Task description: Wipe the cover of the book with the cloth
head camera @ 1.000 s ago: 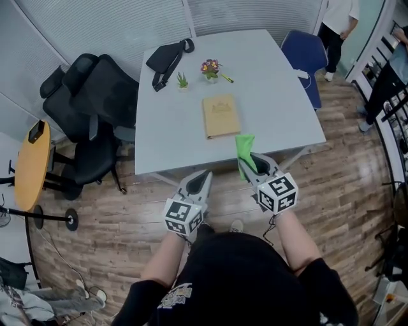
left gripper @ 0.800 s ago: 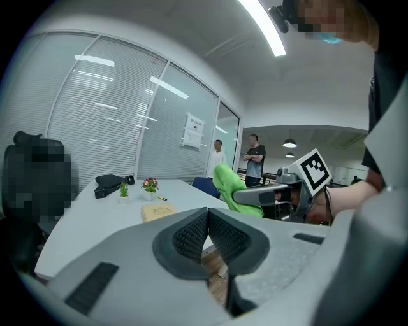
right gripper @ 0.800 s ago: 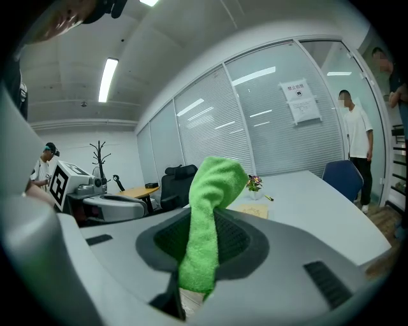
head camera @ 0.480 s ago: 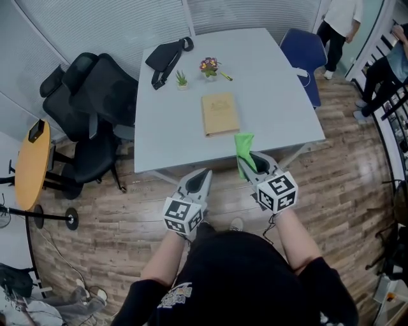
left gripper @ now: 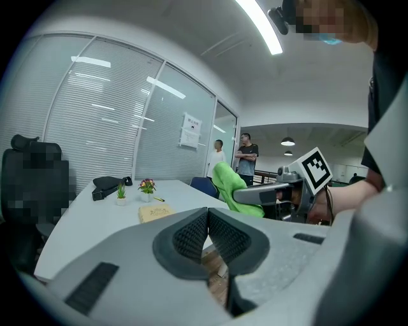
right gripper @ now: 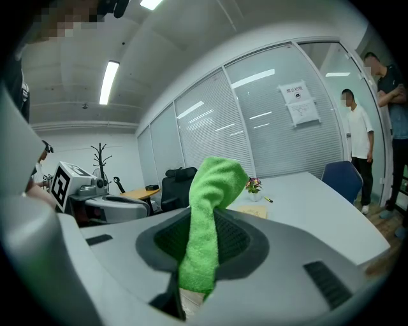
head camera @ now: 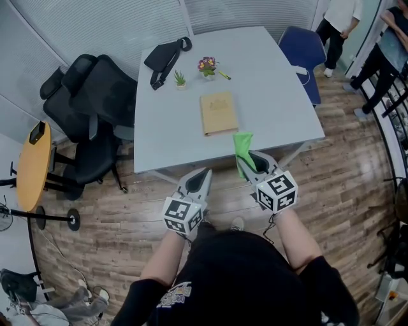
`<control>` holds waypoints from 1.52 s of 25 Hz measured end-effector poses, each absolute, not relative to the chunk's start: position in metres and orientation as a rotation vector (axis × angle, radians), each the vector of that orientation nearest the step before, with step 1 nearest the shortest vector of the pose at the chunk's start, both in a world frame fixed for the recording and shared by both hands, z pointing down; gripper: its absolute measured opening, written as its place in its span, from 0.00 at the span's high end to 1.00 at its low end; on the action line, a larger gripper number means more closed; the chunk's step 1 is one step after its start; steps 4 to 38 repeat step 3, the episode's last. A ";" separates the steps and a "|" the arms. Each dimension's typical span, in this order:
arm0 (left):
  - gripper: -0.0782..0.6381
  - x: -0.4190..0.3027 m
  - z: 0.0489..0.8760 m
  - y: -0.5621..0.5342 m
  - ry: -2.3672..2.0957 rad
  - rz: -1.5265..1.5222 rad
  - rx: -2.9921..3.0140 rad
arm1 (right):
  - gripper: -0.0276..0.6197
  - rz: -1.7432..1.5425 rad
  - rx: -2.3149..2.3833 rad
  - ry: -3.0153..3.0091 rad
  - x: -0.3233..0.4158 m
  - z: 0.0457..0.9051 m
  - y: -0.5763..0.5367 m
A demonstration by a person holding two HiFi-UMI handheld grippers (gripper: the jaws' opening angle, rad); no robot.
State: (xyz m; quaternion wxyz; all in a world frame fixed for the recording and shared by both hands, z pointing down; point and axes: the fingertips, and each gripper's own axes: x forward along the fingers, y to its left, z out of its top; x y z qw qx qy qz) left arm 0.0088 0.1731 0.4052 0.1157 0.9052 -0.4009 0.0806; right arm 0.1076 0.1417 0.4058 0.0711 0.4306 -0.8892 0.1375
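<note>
Overhead, two hand-held grippers are seen side by side above a wooden floor (head camera: 127,216), just short of the near edge of a pale grey table (head camera: 268,83). The left gripper (head camera: 203,175) is clenched on nothing: in the left gripper view its ribbed pads (left gripper: 191,232) are pressed together with no gap. The right gripper (head camera: 254,162) is clamped on a bright green cloth (head camera: 243,148). In the right gripper view the cloth is pinched between the jaws and stands up out of them, its top end folded over.

A tan book (head camera: 219,113) lies flat near the middle of the table, cover up — well apart from both grippers and untouched by the cloth. Beyond the book, a small green plant (head camera: 181,79) and a little pot of flowers (head camera: 208,65) are set close together. A black bag (head camera: 167,56) lies at the far left corner of the table.

Black office chairs (head camera: 95,102) are placed to the left of the table, and a blue chair (head camera: 303,51) at its far right corner. A round wooden side table (head camera: 33,165) is seen at the left edge. Two people (head camera: 338,19) are standing at the upper right.
</note>
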 end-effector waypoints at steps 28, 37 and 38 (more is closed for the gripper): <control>0.88 0.010 0.405 0.172 -1.176 0.235 2.650 | 0.81 0.412 1.293 -2.676 0.109 0.405 0.141; 0.88 0.010 0.405 0.172 -1.176 0.235 2.650 | 0.81 0.412 1.293 -2.676 0.109 0.405 0.141; 0.88 0.010 0.405 0.172 -1.176 0.235 2.650 | 0.81 0.412 1.293 -2.676 0.109 0.405 0.141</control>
